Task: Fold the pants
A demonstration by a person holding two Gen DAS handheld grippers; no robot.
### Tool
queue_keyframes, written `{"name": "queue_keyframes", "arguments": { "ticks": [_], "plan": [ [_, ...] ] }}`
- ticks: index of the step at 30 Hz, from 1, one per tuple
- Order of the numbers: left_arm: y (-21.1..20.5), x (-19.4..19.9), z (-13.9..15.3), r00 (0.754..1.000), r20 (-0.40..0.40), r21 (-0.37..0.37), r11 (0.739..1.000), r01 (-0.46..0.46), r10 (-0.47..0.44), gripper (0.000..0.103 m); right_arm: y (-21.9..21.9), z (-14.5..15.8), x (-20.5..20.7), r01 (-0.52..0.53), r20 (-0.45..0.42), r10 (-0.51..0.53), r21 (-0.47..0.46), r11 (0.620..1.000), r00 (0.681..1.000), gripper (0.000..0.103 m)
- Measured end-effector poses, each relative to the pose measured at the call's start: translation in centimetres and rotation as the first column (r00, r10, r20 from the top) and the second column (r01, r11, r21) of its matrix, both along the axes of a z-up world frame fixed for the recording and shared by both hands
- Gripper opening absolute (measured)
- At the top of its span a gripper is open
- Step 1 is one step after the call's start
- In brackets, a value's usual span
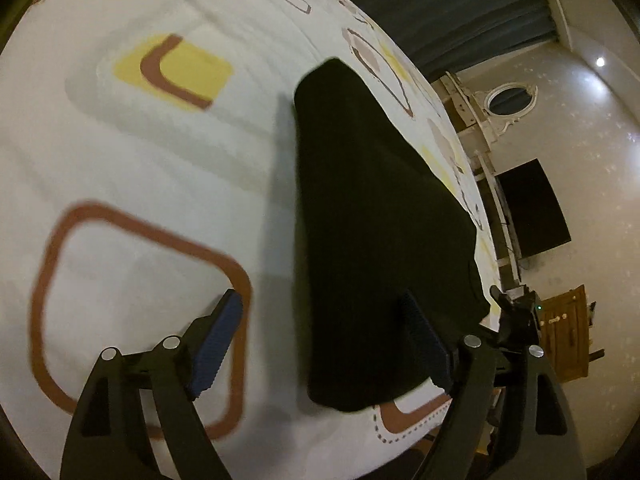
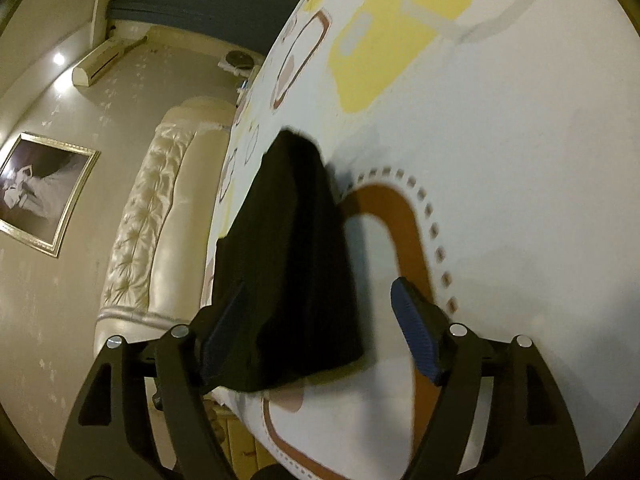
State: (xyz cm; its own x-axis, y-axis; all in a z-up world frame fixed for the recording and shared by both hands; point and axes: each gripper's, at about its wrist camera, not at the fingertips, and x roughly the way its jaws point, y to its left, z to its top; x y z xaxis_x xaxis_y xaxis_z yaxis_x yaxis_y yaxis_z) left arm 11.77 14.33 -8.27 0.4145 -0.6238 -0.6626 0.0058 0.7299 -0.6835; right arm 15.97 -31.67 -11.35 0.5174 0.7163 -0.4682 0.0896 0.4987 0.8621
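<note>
Only right wrist shows headboard (image 2: 160,216) beside pants (image 2: 288,272).

Bed (image 1: 160,160): covered by a white sheet printed with rounded-square motifs in brown outline, yellow fill and pale taupe. In the left wrist view, a yellow-and-brown motif sits at 10 o'clock and a large brown outline at 8 o'clock.

Lying directly on it: one pair of black pants (image 1: 372,240), folded into a long narrow bundle, near the bed's edge, running from centre toward 6 o'clock in both views.
</note>
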Motion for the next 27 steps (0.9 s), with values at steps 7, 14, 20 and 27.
{"name": "queue_keyframes", "arguments": {
  "ticks": [7,14,20,27],
  "plan": [
    [-3.0,1.0,0.0,0.999,-0.013,-0.035,0.998,0.051,-0.052,0.070,3.9,0.2,0.3,-0.077,-0.018,0.076,-0.062,0.995,0.997,0.074],
    [-4.1,0.7,0.4,1.000,-0.003,0.045,0.999,0.002,-0.002,0.041,4.2,0.0,0.1,-0.102,-0.014,0.101,-0.074,0.992,0.995,0.039],
    [-4.7,1.0,1.3,1.000,0.020,0.103,0.995,-0.006,0.004,0.036,3.9,0.4,-0.4,-0.093,0.003,0.094,-0.060,0.994,0.996,0.036],
    [-5.3,0.6,1.6,0.999,0.045,0.159,0.987,-0.001,-0.006,0.036,3.7,1.0,-1.0,-0.095,0.011,0.095,-0.055,0.994,0.995,0.036]
  ]
}}
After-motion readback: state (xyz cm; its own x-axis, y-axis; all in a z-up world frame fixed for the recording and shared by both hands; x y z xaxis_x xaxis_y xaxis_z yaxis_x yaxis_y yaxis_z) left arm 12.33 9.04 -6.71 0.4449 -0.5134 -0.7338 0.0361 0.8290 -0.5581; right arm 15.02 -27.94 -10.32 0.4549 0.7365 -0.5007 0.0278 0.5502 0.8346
